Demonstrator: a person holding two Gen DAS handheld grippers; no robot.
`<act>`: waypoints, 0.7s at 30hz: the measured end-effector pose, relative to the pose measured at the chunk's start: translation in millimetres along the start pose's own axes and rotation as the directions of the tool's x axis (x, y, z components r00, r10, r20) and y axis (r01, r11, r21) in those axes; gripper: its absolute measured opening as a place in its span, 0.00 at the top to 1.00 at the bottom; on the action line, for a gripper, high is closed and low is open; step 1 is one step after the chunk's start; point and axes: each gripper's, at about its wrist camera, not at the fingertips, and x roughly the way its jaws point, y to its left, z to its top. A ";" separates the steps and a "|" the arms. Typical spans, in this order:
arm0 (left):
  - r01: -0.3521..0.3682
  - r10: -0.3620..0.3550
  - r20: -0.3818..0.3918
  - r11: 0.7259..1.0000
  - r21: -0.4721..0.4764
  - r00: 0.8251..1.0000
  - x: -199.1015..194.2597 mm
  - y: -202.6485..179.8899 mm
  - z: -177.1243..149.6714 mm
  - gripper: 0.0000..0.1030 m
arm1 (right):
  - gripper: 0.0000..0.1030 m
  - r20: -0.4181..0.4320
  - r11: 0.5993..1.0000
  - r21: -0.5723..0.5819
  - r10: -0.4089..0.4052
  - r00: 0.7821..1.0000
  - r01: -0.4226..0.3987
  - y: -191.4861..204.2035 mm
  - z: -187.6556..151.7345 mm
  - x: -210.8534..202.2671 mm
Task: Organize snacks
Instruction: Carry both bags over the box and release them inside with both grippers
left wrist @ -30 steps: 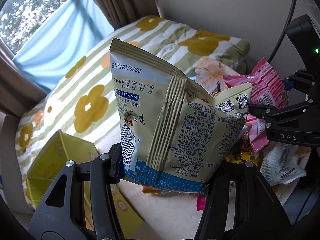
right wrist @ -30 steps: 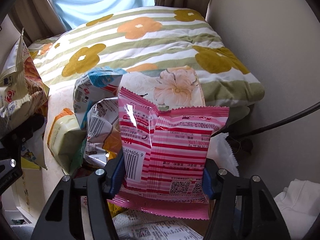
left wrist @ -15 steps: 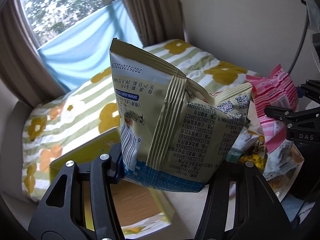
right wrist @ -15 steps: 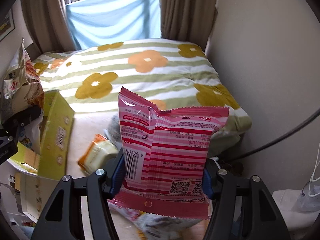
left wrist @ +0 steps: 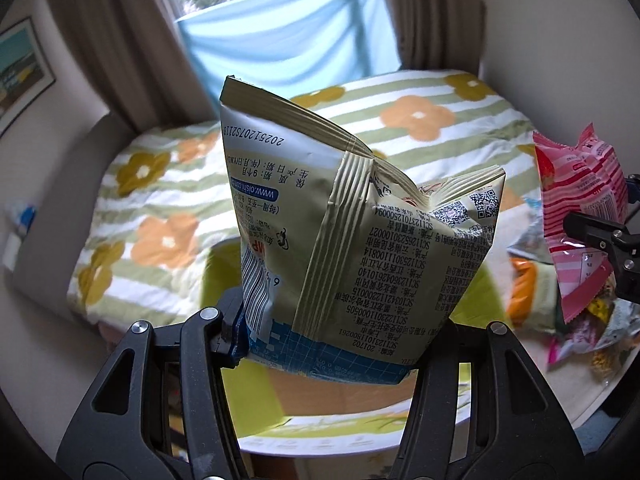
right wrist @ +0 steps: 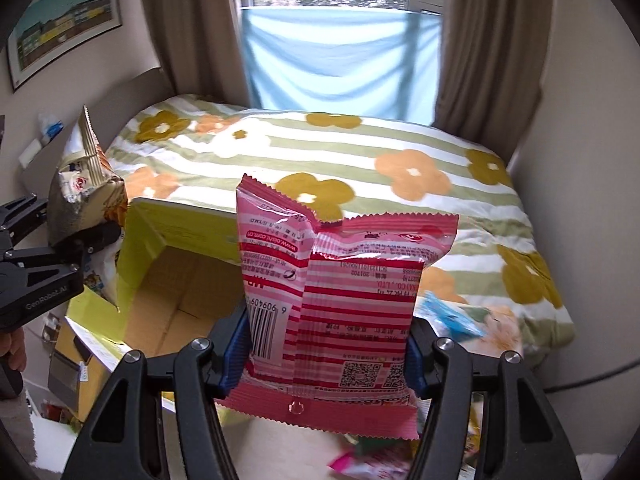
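Beige snack bag (left wrist: 360, 248) clamped at its lower edge between the left gripper (left wrist: 332, 344) pads, standing upright, back seam and printed text facing the camera, barcode at lower left. Pink striped snack bag (right wrist: 340, 304) pinched the same way in the right gripper (right wrist: 326, 356), blue pads (right wrist: 236, 352) pressing both sides, QR codes near the bottom seal. Both bags held in the air above an open yellow-green cardboard box (right wrist: 176, 300), flaps up, brown inside, nothing visible in it. Box sitting on a pale tabletop (left wrist: 540, 400), close against the bed. Loose pile of other snack packets (left wrist: 592, 332) on the table at the right edge of the left wrist view, partly blurred; an orange-and-white packet (left wrist: 528, 292) among them. Behind: bed with green-striped flower-print quilt (right wrist: 320, 160), brown curtains (right wrist: 192, 24), window with a light blue cloth (right wrist: 336, 60) across its lower part, framed picture (right wrist: 64, 24) on the left wall. Part of a hand (right wrist: 14, 348) visible at the left edge of the right wrist view, under the left gripper.
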 end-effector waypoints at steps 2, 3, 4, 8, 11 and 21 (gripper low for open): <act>-0.003 0.002 -0.037 1.000 -0.019 0.999 13.5 20.4 -9.0 0.52 | 0.43 -0.013 1.000 -0.014 0.027 1.000 -0.027 21.7 6.3 14.0; -0.003 0.002 -0.053 1.000 -0.024 0.999 20.9 22.6 -11.6 0.52 | 0.43 -0.022 0.999 -0.019 0.040 0.999 -0.041 31.0 8.8 21.3; 0.000 -0.002 -0.076 1.000 -0.031 0.997 30.1 31.0 -16.1 0.52 | 0.43 -0.031 0.998 -0.022 0.050 0.998 -0.051 40.3 11.0 28.8; 0.019 -0.025 -0.153 0.999 -0.042 0.988 62.3 54.5 -33.8 0.52 | 0.43 -0.065 0.997 -0.013 0.081 0.995 -0.082 66.8 15.9 55.3; 0.046 -0.054 -0.215 0.998 -0.042 0.975 92.8 61.7 -44.7 0.52 | 0.43 -0.088 0.996 -0.002 0.091 0.992 -0.091 80.9 17.8 69.8; 0.126 -0.129 -0.359 0.992 -0.032 0.924 161.5 44.1 -54.0 0.51 | 0.43 -0.171 0.996 0.023 0.092 0.981 -0.089 93.2 17.2 101.3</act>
